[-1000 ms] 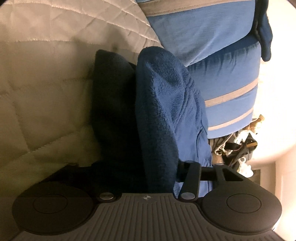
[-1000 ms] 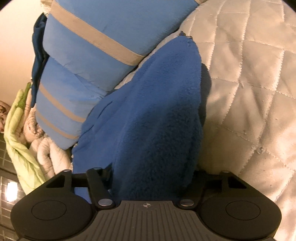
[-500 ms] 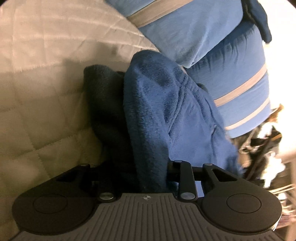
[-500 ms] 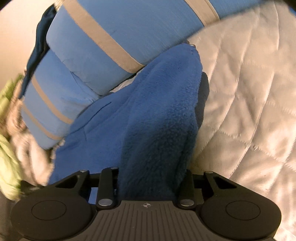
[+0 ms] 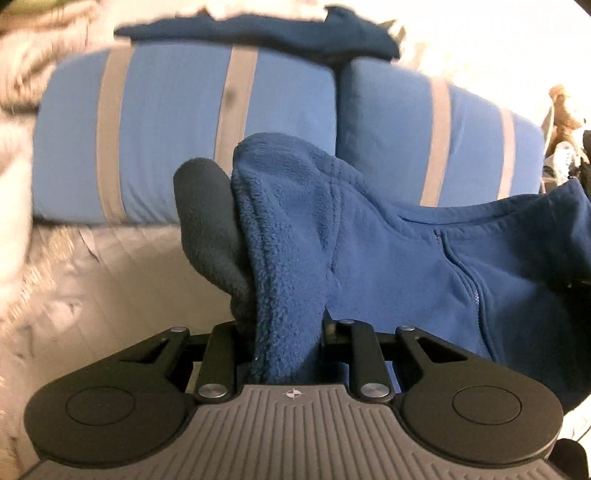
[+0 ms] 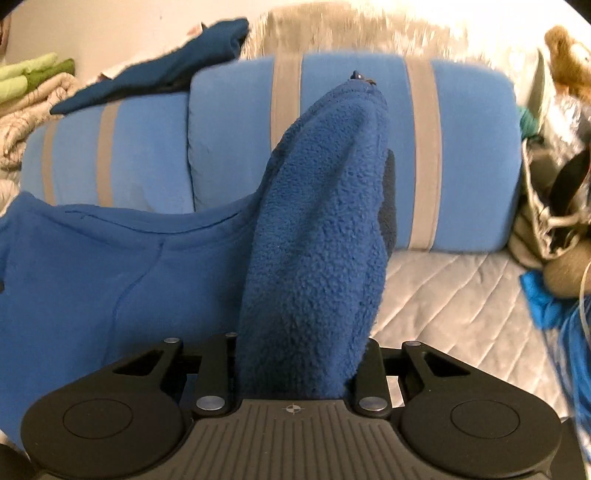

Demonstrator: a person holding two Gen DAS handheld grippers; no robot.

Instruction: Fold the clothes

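Left gripper [image 5: 286, 332] and right gripper [image 6: 295, 339] each pinching blue fleece jacket [image 5: 388, 258]; no legible writing.

The fleece jacket [image 5: 388, 258] hangs between both grippers, above the quilt [image 6: 461, 295] — behind it two pillows [image 5: 177, 129] side by side, a garment [image 5: 258, 29] on top.

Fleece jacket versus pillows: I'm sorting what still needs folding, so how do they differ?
The fleece jacket is fuzzy, plain deep blue and hangs bunched in both grippers; the pillows are smooth, lighter blue with grey stripes and lie side by side on the quilt. Both are blue.
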